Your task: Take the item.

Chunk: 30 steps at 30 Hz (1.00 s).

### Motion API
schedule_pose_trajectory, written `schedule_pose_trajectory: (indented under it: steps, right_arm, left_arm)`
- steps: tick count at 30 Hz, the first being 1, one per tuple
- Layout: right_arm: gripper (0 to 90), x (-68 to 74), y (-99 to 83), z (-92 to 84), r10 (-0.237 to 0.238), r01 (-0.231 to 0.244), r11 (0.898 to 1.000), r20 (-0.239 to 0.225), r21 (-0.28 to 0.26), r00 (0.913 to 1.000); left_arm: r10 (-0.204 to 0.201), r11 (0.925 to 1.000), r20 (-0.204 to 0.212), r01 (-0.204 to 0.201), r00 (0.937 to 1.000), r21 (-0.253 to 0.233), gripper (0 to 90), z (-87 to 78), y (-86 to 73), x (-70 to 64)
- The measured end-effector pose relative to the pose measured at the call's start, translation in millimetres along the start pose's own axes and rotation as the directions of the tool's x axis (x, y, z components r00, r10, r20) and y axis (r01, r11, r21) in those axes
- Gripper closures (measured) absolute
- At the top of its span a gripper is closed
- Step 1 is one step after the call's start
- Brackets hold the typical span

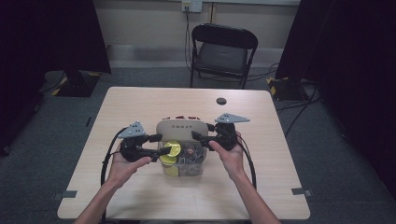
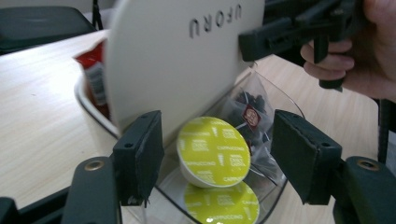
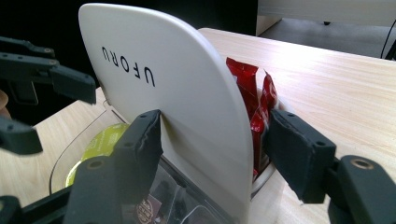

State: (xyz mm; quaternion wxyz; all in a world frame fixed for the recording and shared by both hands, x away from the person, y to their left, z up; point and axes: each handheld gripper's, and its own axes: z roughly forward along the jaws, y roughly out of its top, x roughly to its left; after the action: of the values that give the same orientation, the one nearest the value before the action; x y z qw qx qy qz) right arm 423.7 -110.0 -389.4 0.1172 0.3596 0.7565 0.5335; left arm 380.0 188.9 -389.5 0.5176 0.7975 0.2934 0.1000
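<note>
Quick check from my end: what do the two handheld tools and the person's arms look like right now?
Both tools are black, each with two blocky black jaws whose arms carry a brass-coloured rivet. The left tool and the right tool each wear a grey three-cornered plate on top, dotted with small holes. A black cable trails from each back toward the person. The forearms are bare, with no sleeves or gloves in sight.
</note>
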Motion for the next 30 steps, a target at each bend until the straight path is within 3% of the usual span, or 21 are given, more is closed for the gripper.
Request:
schedule_pose_trajectory:
  steps: [6,10,15,20,30]
  right_arm:
    - [35.6,0.1,-0.1,0.1,0.001,-0.001,1.0,0.0,-0.001,1.0]
    - [35.6,0.4,-0.4,0.3,0.001,-0.001,1.0,0.0,-0.002,1.0]
    - [35.6,0.5,-0.3,1.0,0.002,-0.002,1.0,-0.002,-0.002,1.0]
    - [35.2,1.4,-0.3,2.5,-0.001,0.001,1.0,0.001,-0.003,1.0]
    - [35.7,2.1,-0.9,2.0,-0.006,0.006,1.0,0.002,-0.002,1.0]
  left_arm:
    - [0.005,0.9998,0.001,-0.005,1.0,0.018,33.0,6.8,-6.6,-1.3]
    - [-0.012,0.9997,-0.024,0.013,0.9996,0.021,29.8,8.2,-11.2,0.6]
    - [-0.006,0.9993,-0.001,0.006,1.0,0.037,27.9,12.1,-10.6,-1.2]
    - [0.006,0.9971,0.002,-0.006,1.0,0.076,28.5,20.2,-11.2,-4.6]
    - [0.016,0.9959,-0.006,-0.015,0.9999,0.089,32.3,34.9,-13.1,-9.2]
